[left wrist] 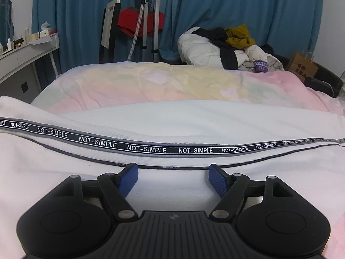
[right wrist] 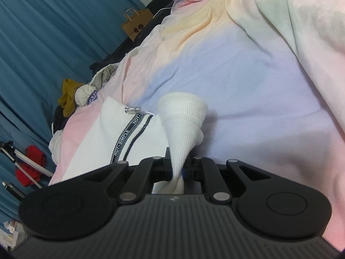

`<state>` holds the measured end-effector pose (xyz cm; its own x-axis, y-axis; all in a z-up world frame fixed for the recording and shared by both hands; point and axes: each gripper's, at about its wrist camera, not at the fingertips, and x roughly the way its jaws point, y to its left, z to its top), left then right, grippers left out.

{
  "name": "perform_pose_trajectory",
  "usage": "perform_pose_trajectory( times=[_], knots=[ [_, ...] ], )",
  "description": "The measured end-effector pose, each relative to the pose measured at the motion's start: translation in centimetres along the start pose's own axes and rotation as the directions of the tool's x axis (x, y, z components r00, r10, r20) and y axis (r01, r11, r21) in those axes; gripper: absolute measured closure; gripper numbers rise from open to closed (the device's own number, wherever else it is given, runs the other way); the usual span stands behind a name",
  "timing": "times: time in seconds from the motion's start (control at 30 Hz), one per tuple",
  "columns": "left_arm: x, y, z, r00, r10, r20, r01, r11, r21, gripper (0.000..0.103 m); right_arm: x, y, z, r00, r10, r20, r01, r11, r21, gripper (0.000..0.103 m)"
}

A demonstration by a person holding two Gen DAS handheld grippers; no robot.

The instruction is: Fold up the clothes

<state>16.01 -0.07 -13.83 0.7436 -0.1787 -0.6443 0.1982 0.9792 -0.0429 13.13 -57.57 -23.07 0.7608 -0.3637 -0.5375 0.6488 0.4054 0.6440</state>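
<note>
A white garment (left wrist: 172,125) with a black "NOT-SIMPLE" tape stripe (left wrist: 146,149) lies spread across the bed. My left gripper (left wrist: 173,172) hovers low over it, open, its blue pads (left wrist: 129,177) apart with only flat cloth below them. In the right wrist view the same white garment (right wrist: 103,138) lies at the left, with a metal drawstring tip (right wrist: 132,109) near its edge. My right gripper (right wrist: 177,166) is shut on the garment's white ribbed cuff (right wrist: 183,116), which stands up from the jaws in a cone.
A pastel rainbow duvet (left wrist: 163,84) covers the bed. A heap of clothes and a white pillow (left wrist: 228,45) lies at its far end, beside a brown paper bag (left wrist: 303,67). Blue curtains, a tripod stand (left wrist: 148,21) and a white dresser (left wrist: 25,51) stand behind.
</note>
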Motion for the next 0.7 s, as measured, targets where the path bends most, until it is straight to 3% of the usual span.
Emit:
perform_pose_trajectory(
  times=[0.37, 0.7],
  knots=[
    [0.0, -0.1, 0.2, 1.0, 0.001, -0.013, -0.001, 1.0, 0.004, 0.029, -1.3, 1.5, 0.6, 0.998, 0.024, 0.066, -0.024, 1.0, -0.004, 0.093],
    [0.1, -0.1, 0.5, 1.0, -0.001, -0.026, 0.001, 1.0, -0.004, 0.029, -5.8, 6.4, 1.3, 0.966, 0.177, 0.187, -0.156, 0.98, -0.12, 0.093]
  ],
)
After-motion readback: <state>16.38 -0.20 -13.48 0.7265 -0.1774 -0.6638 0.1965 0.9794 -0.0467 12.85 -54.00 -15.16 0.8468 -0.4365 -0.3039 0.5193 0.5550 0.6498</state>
